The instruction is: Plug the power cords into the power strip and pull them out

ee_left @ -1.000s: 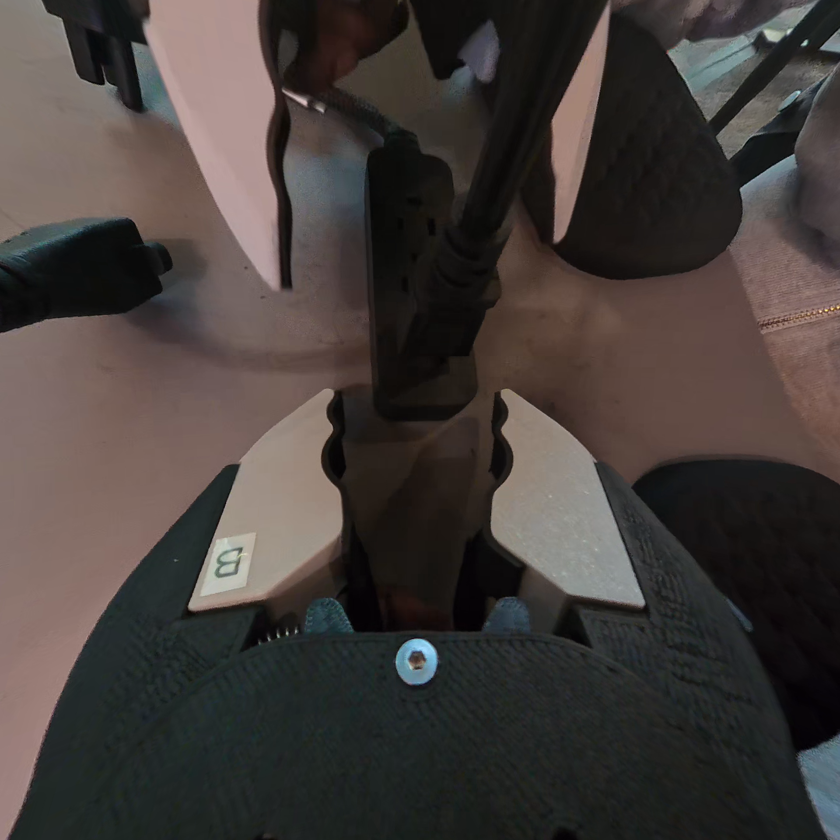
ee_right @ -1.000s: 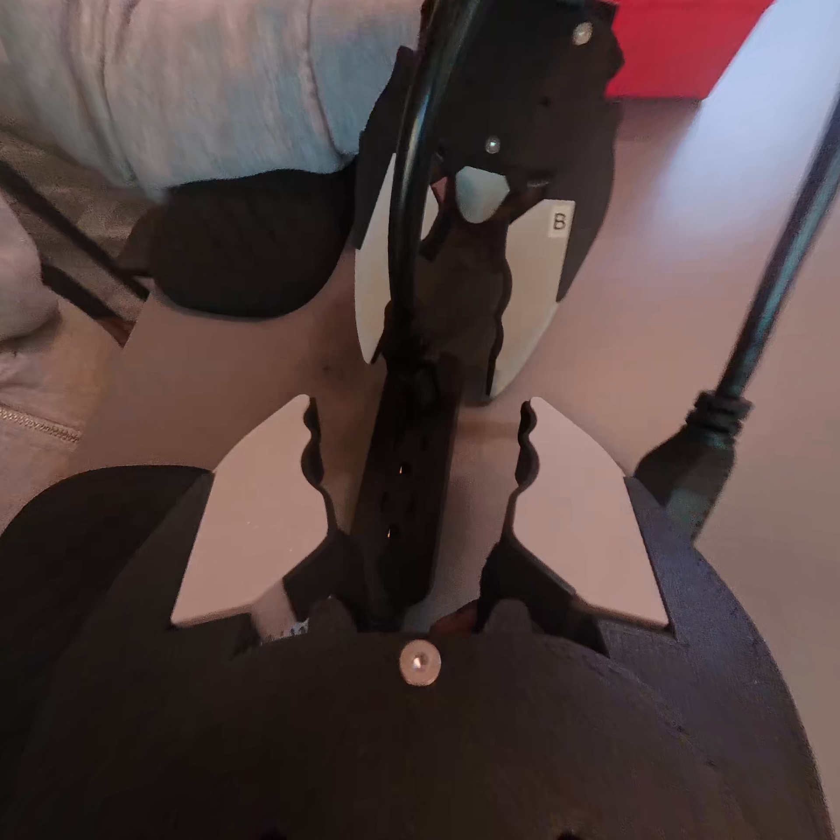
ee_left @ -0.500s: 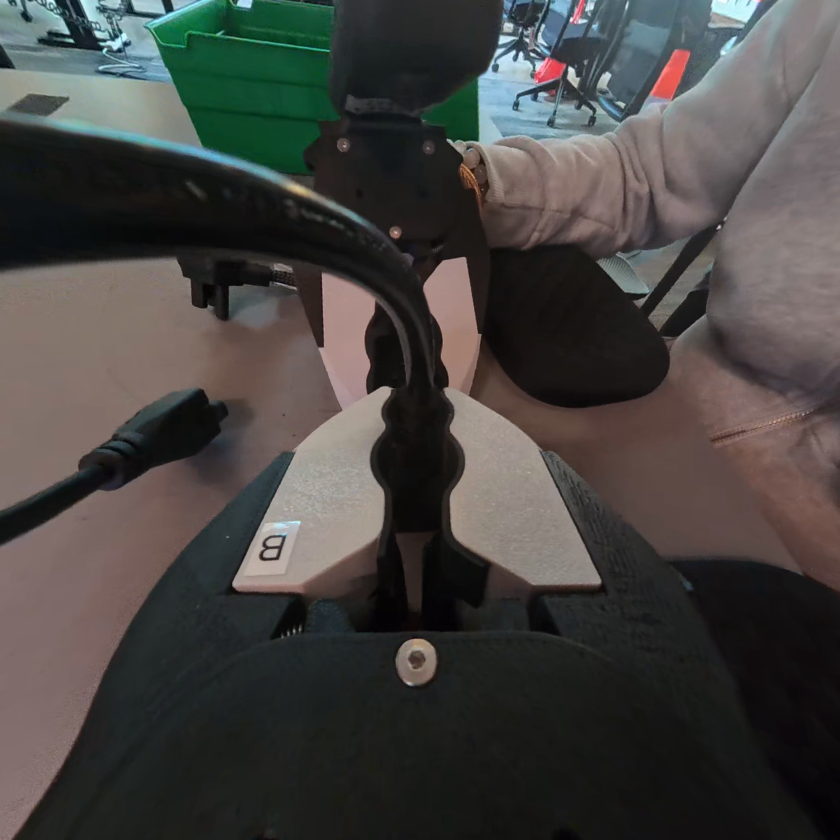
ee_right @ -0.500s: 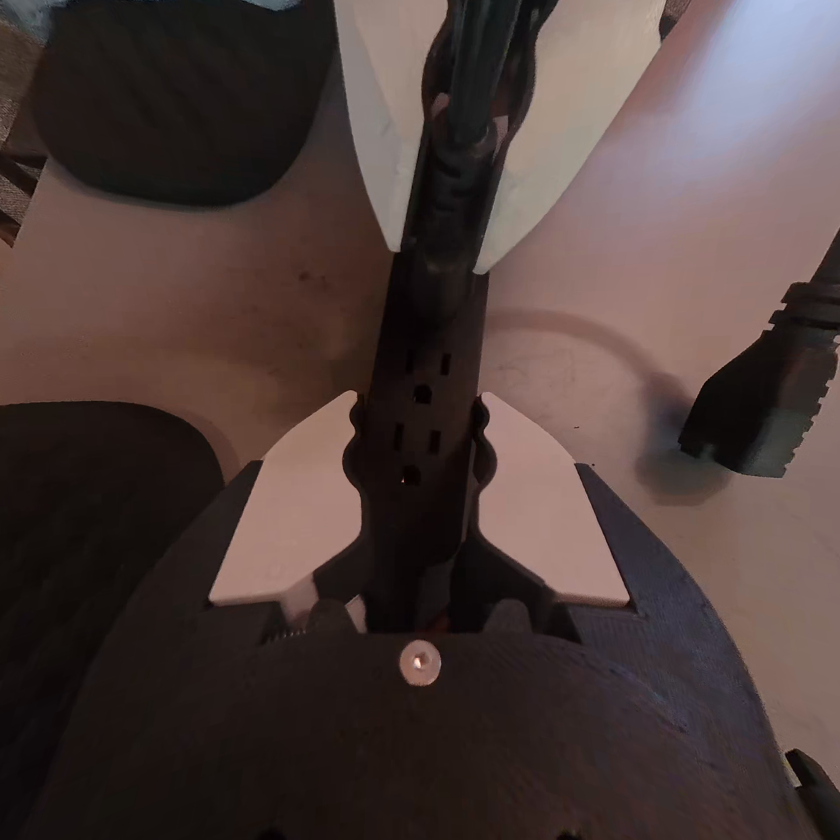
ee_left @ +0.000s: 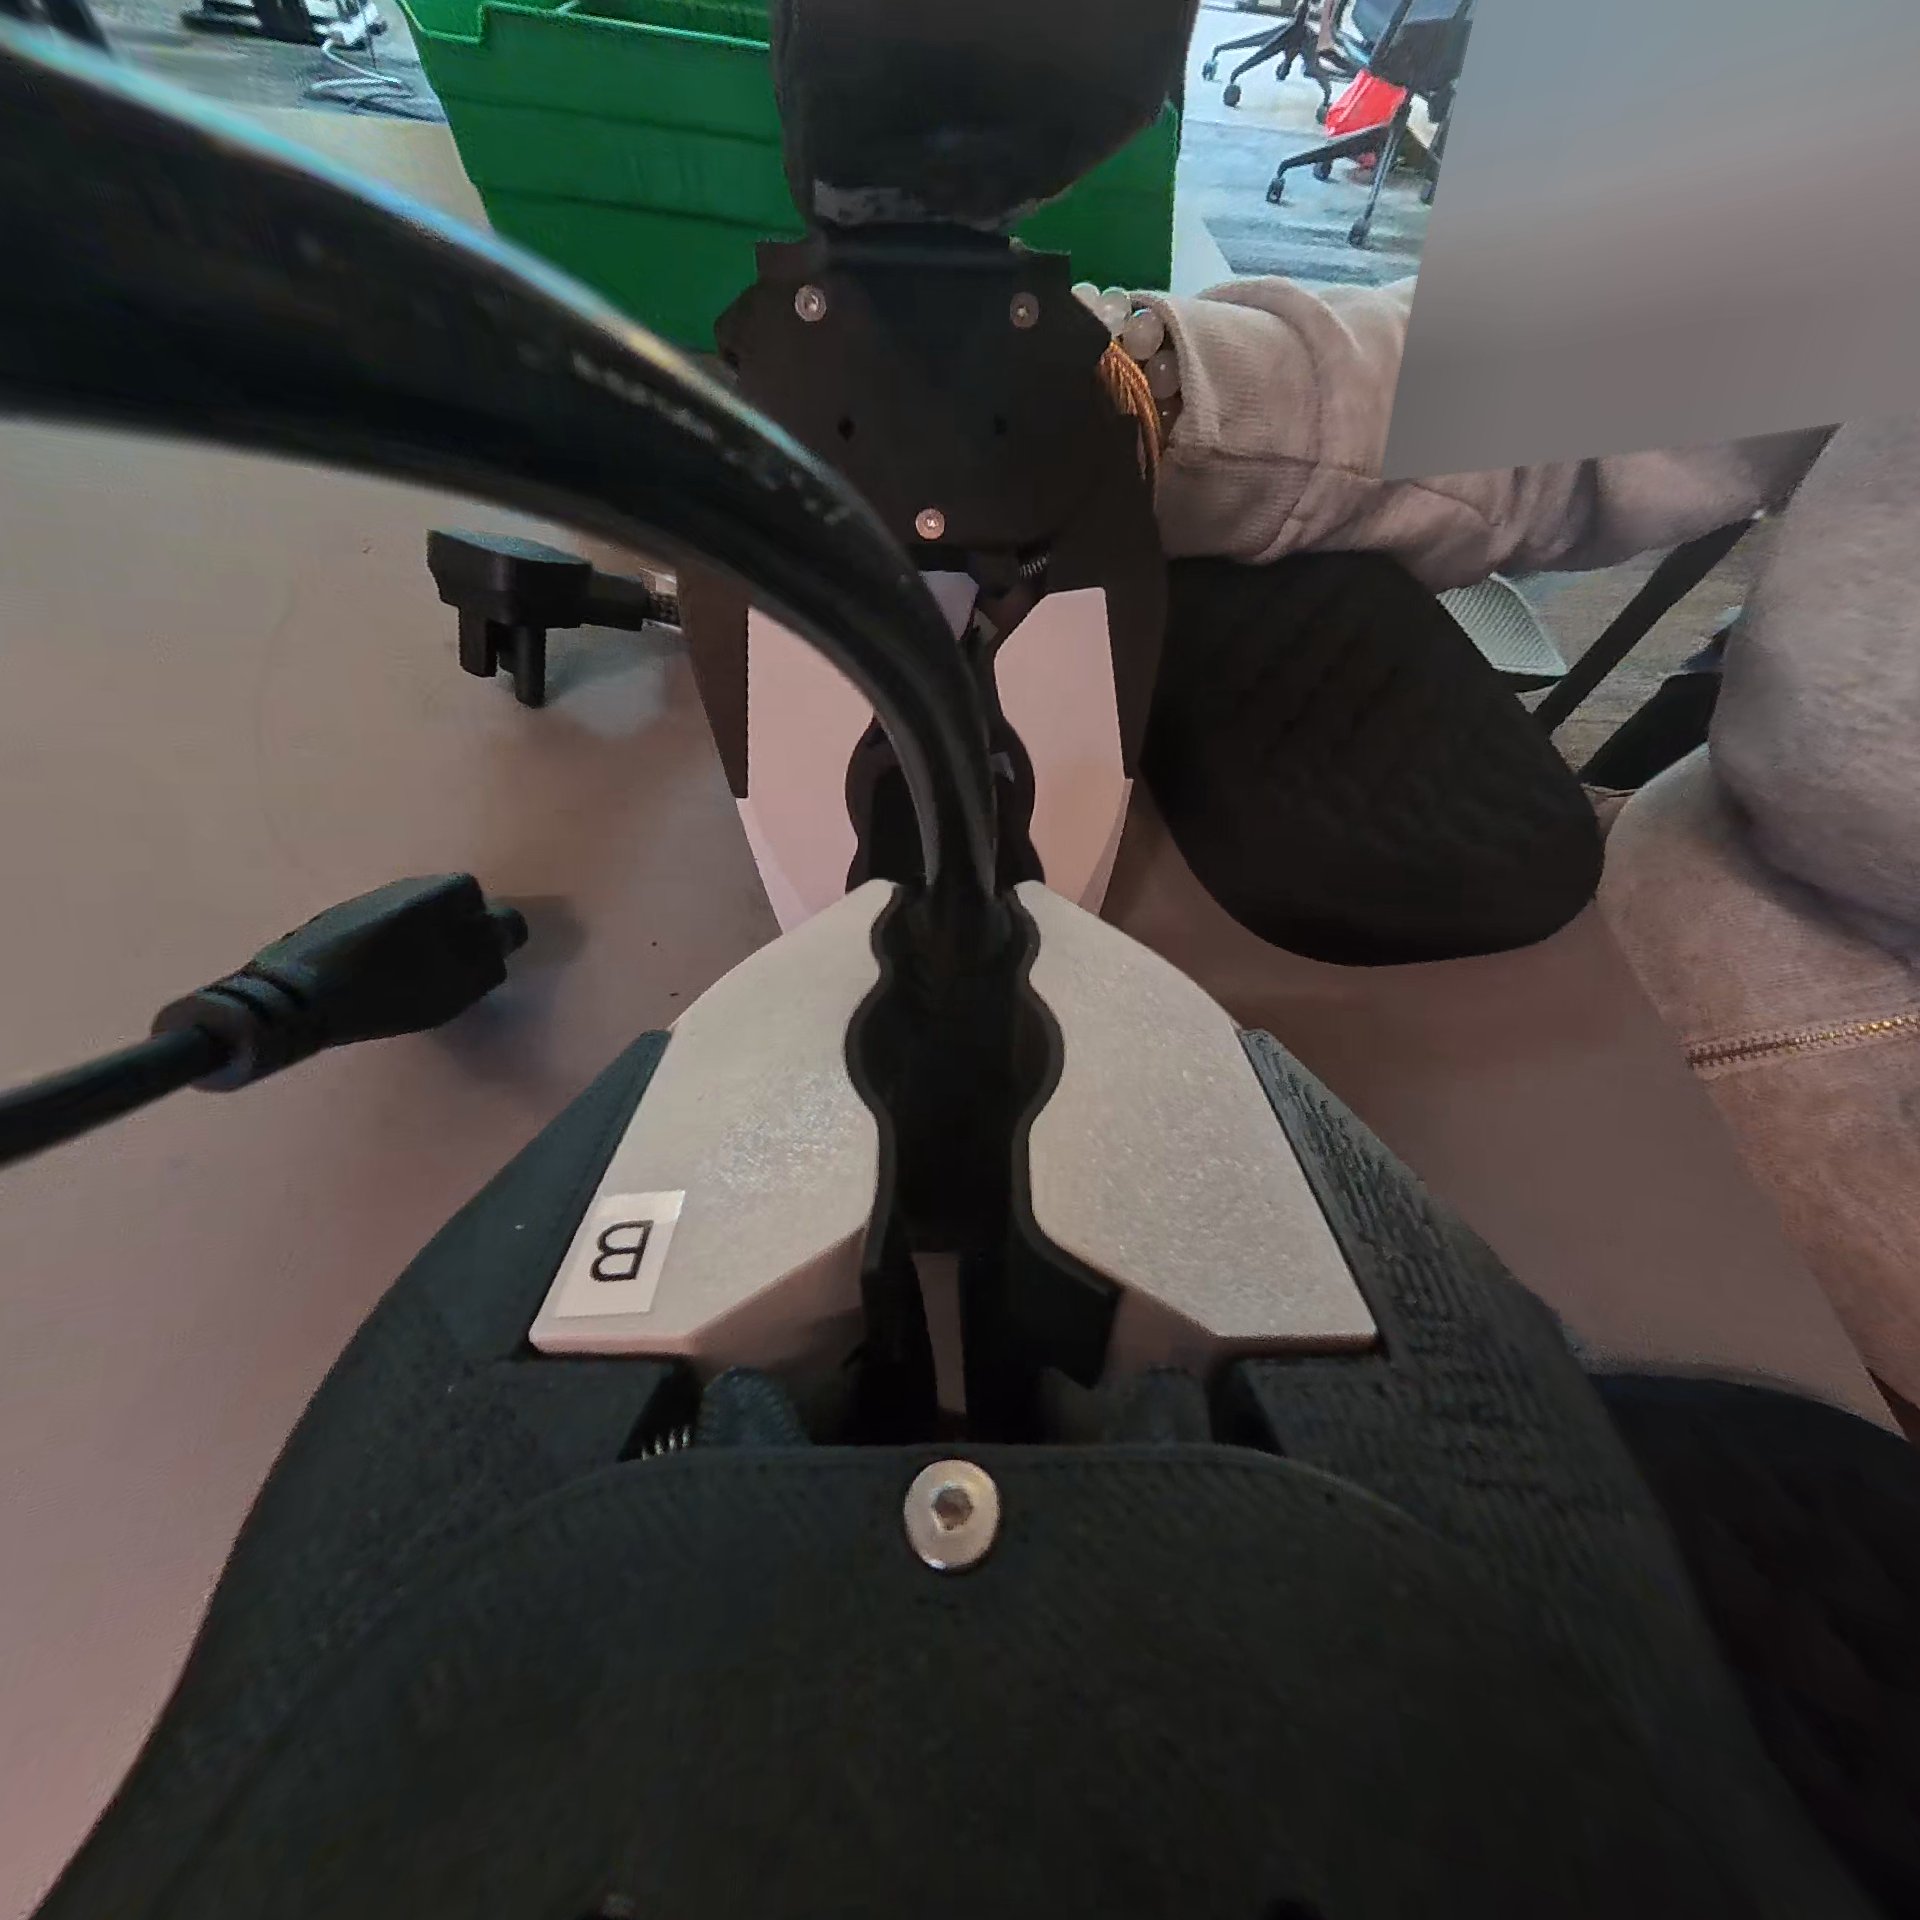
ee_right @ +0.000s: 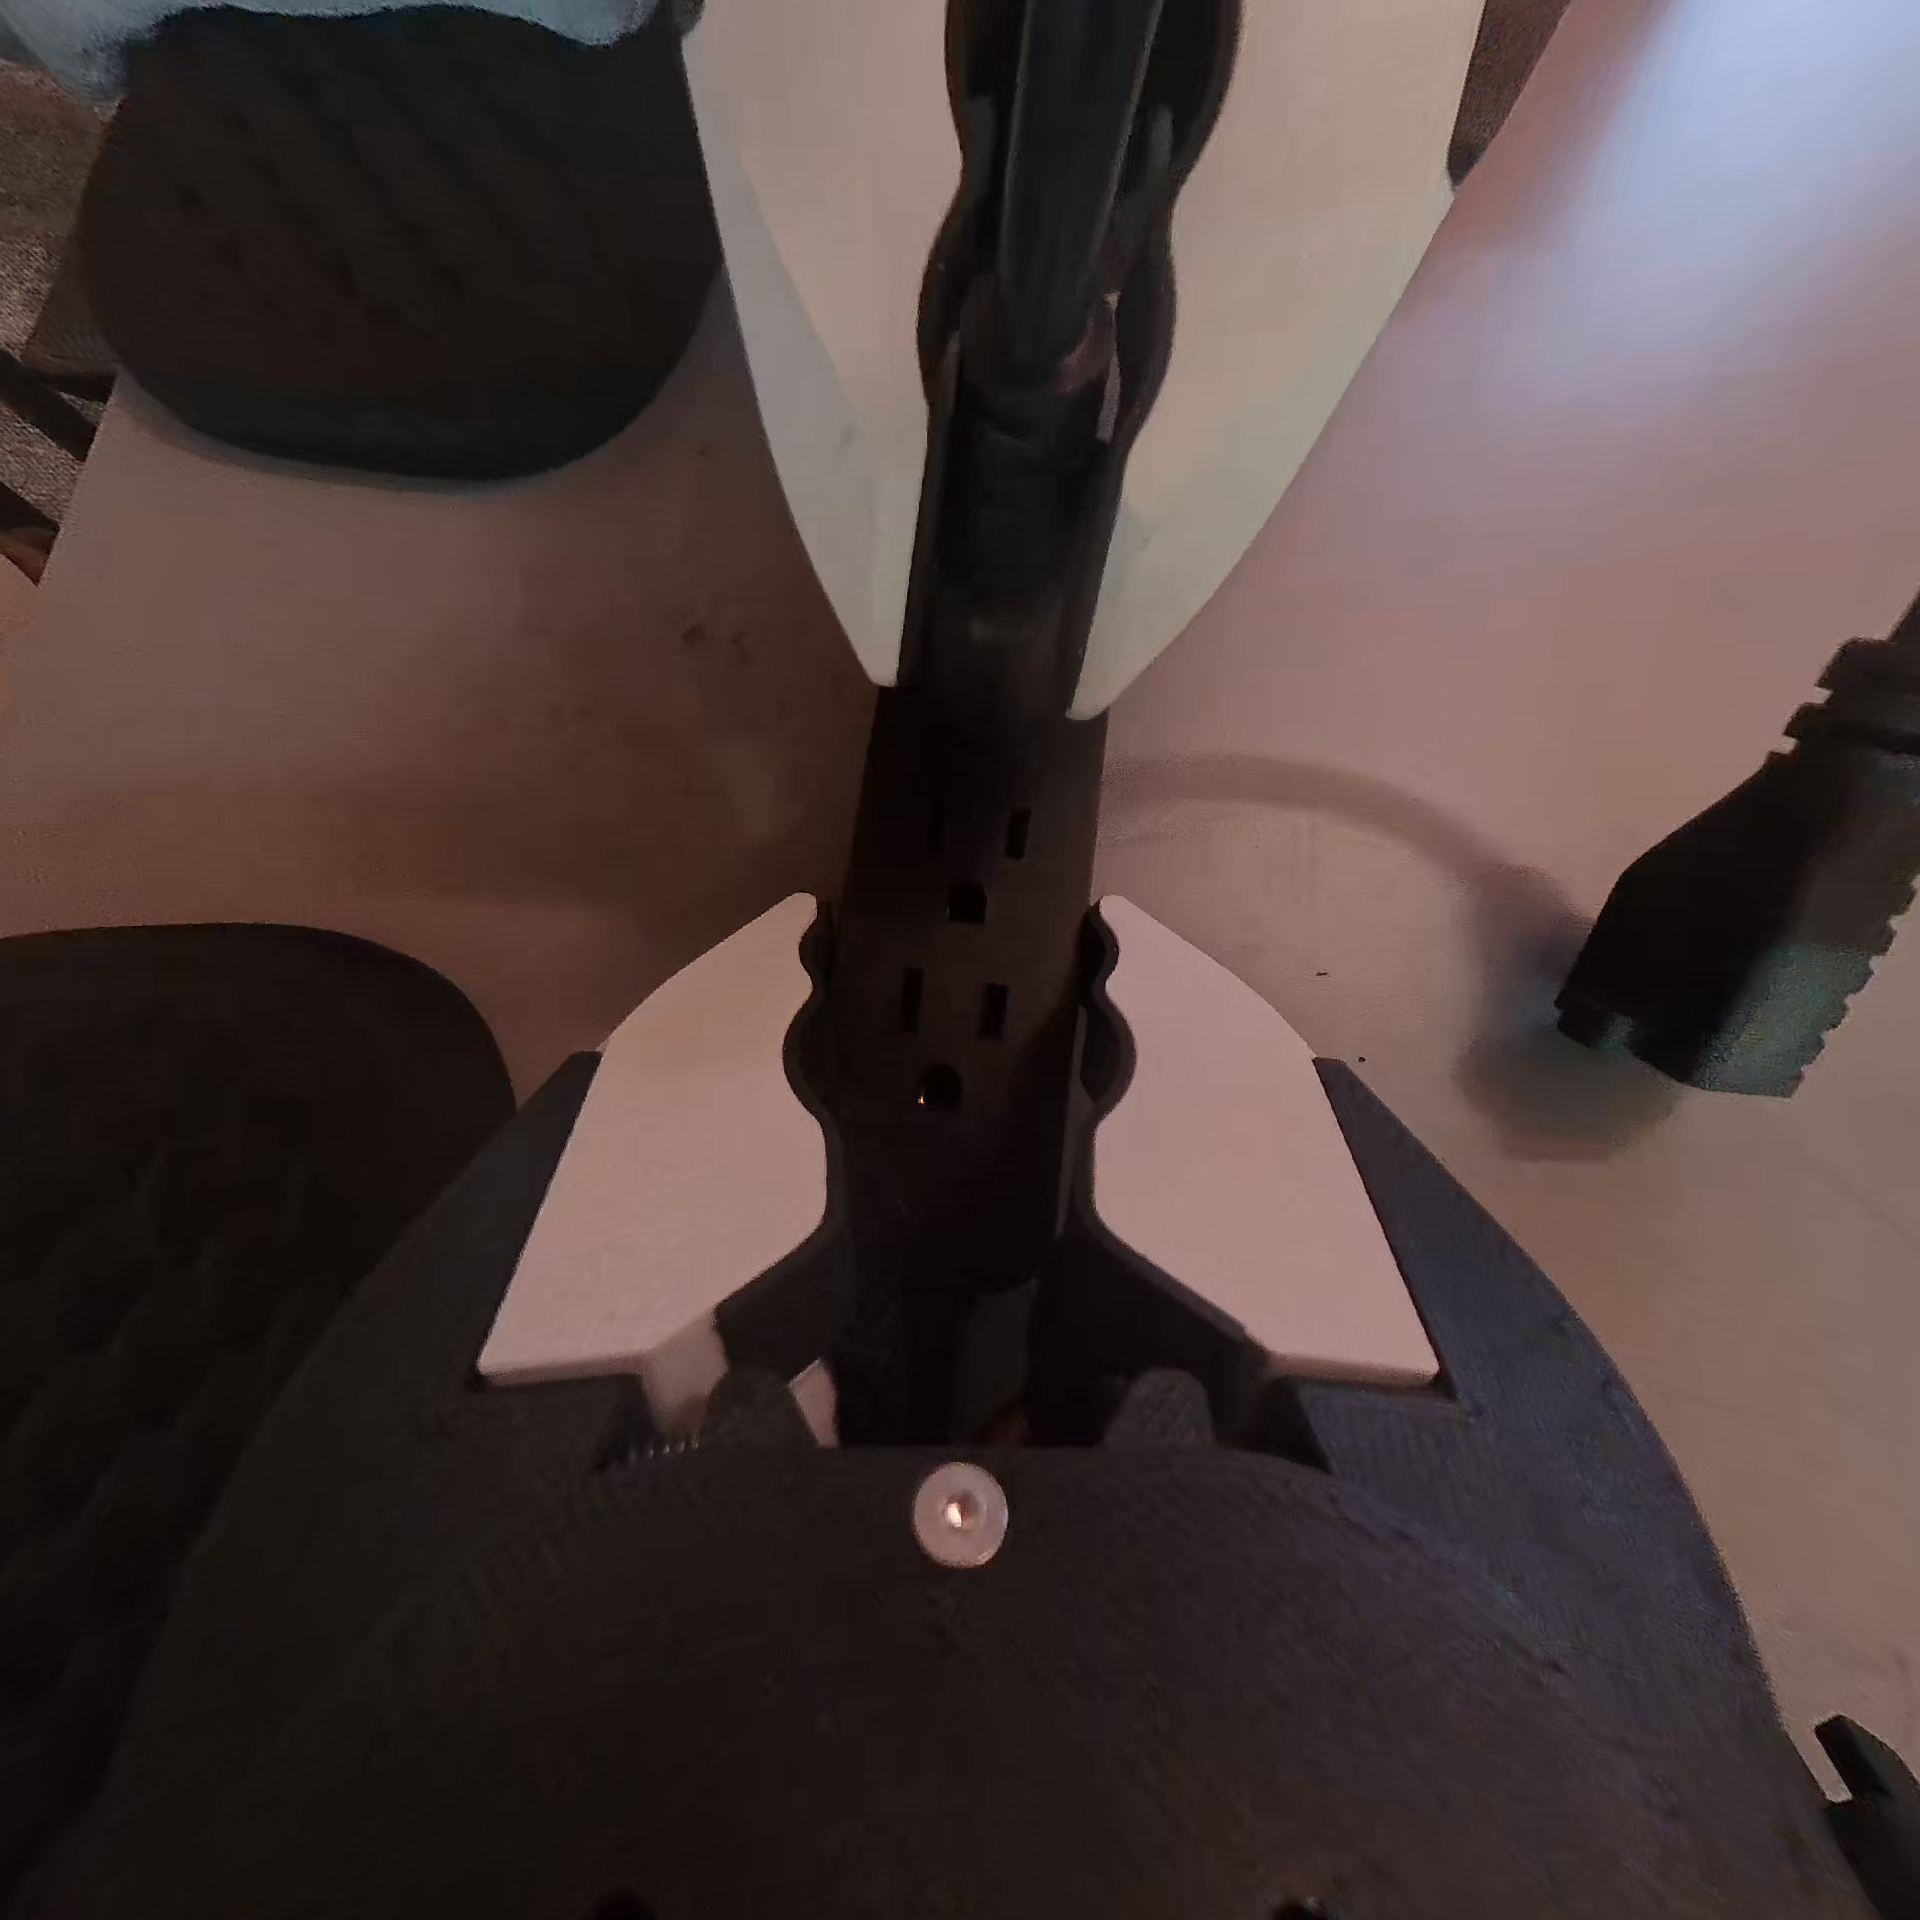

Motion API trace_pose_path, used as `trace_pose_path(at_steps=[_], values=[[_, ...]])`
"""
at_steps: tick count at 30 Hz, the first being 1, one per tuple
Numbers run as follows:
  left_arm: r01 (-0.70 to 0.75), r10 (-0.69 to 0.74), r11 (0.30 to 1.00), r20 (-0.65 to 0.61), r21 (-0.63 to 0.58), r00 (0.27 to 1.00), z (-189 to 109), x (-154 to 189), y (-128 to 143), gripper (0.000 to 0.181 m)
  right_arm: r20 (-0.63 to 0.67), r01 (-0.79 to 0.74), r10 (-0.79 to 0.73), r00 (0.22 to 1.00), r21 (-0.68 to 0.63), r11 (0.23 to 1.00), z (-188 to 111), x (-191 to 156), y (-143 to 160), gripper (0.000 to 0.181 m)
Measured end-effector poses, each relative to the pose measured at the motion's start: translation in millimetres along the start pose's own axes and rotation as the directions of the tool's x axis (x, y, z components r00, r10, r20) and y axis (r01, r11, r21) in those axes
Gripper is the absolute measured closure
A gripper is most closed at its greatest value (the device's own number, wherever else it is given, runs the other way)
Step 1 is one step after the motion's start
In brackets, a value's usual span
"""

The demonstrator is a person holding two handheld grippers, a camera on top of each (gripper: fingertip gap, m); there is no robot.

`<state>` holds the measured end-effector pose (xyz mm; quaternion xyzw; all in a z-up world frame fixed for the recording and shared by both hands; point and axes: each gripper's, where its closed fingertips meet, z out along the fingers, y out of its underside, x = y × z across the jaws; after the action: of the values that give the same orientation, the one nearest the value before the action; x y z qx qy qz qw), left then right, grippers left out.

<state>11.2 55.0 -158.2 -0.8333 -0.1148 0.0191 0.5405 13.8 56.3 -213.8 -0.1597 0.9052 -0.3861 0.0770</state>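
A black power strip (ee_right: 961,987) lies on the pale table, its outlets facing up. My right gripper (ee_right: 956,914) is shut on the strip's near end, one finger on each side. My left gripper (ee_left: 956,904) is shut on a black power cord plug (ee_left: 951,1091) that stands on the strip's far end; it also shows in the right wrist view (ee_right: 1013,468). The held cord (ee_left: 520,343) arcs up and to the left. How deep the plug sits in the outlet is hidden. In the left wrist view the right gripper's white fingers (ee_left: 1081,727) face me.
A second loose cord plug (ee_left: 343,987) lies on the table and also shows in the right wrist view (ee_right: 1745,935). A flat black plug (ee_left: 520,603) lies farther back. Black padded cushions (ee_left: 1351,758) sit at the table edge. A green bin (ee_left: 623,125) and a person's sleeve (ee_left: 1299,416) are behind. Some 6 cm of space lies between my two pairs of fingers.
One second ago both grippers were open. The left one has closed on the plug and tilted up; the right one has closed on the power strip. Little differs from half a second ago.
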Motion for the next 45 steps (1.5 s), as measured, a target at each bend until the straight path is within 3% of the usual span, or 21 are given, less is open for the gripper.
trace_pose_path(at_steps=[4, 10, 23, 45], values=[[0.029, -0.029, 1.000, -0.048, -0.003, 0.998, -11, 0, 4, 0.163, -0.011, -0.007, 0.007, 1.000, 0.001, 1.000, 3, 1, -3, 0.134], [-0.020, 0.019, 0.999, -0.023, -0.032, 1.000, 5, 2, 3, 0.166, -0.005, -0.003, 0.003, 1.000, 0.004, 1.000, 3, 0, -2, 0.135], [0.066, -0.061, 0.997, -0.113, 0.047, 0.992, -4, 4, 4, 0.165, -0.016, 0.002, -0.002, 1.000, 0.001, 1.000, 6, 0, -5, 0.135], [0.050, -0.044, 0.997, -0.104, 0.061, 0.994, 5, 7, 1, 0.166, 0.004, 0.008, -0.008, 1.000, 0.003, 1.000, 5, -1, -2, 0.135]])
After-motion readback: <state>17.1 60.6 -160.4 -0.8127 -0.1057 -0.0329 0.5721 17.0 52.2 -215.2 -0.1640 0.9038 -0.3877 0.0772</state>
